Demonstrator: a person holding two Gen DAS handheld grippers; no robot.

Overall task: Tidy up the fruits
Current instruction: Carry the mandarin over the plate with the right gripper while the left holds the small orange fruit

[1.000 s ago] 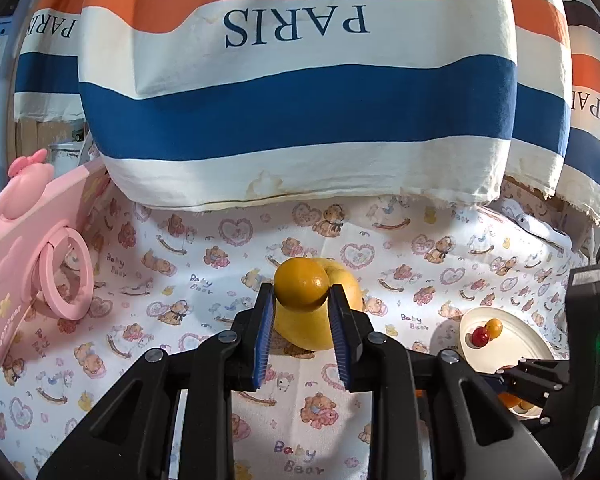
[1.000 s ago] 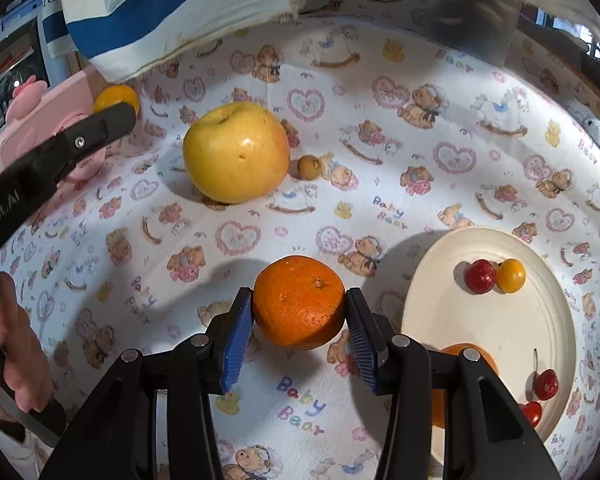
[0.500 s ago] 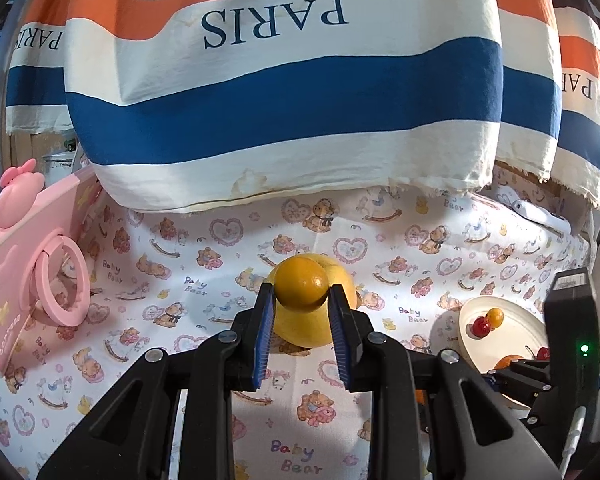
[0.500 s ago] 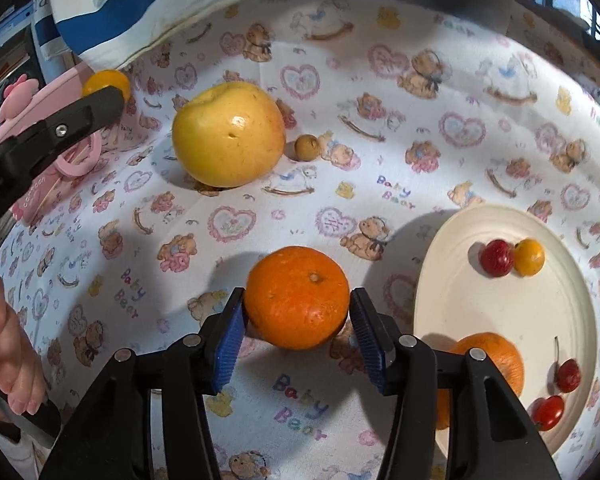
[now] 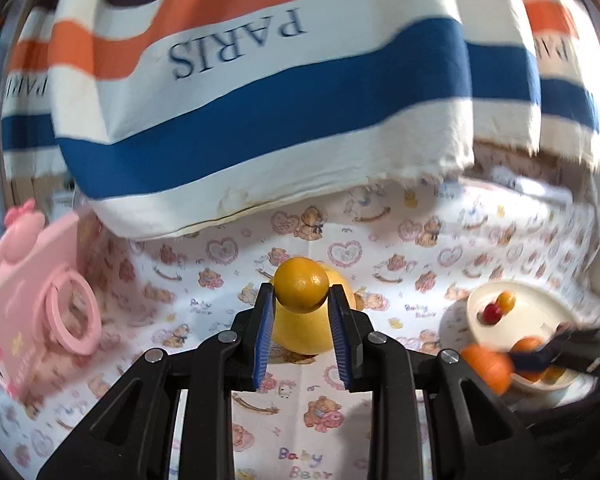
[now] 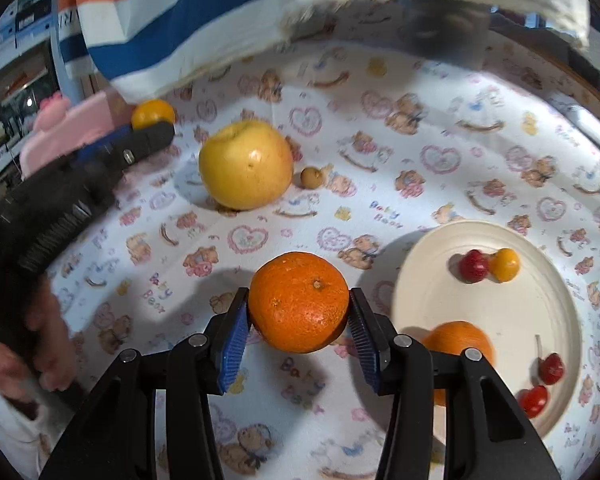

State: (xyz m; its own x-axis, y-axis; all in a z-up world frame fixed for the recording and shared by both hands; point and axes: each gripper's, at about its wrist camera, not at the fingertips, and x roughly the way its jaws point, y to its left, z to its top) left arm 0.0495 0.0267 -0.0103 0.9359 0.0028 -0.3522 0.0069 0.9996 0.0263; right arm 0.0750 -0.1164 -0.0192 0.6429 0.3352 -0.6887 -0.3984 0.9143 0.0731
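Observation:
My left gripper (image 5: 301, 302) is shut on a small yellow-orange fruit (image 5: 301, 282) and holds it above the cloth, in front of a big yellow apple (image 5: 310, 330). My right gripper (image 6: 298, 316) is shut on an orange mandarin (image 6: 299, 301) held above the cloth, just left of the white plate (image 6: 440, 292). The plate holds another mandarin (image 6: 460, 338), a red and a yellow cherry tomato (image 6: 474, 266), and red cherries (image 6: 550, 368). The apple (image 6: 246, 166) and a small brown fruit (image 6: 312, 177) lie on the cloth farther back. The left gripper with its fruit (image 6: 153, 114) shows at upper left.
A teddy-bear print cloth (image 6: 420, 160) covers the table. A striped "PARIS" fabric (image 5: 260, 92) hangs over the back. A pink phone case with a ring (image 5: 40, 312) stands at the left. A hand (image 6: 28, 344) is at the lower left.
The right gripper has carried the mandarin slightly towards the plate and tilted; the view shifted. The left gripper swung a little, still holding its fruit.

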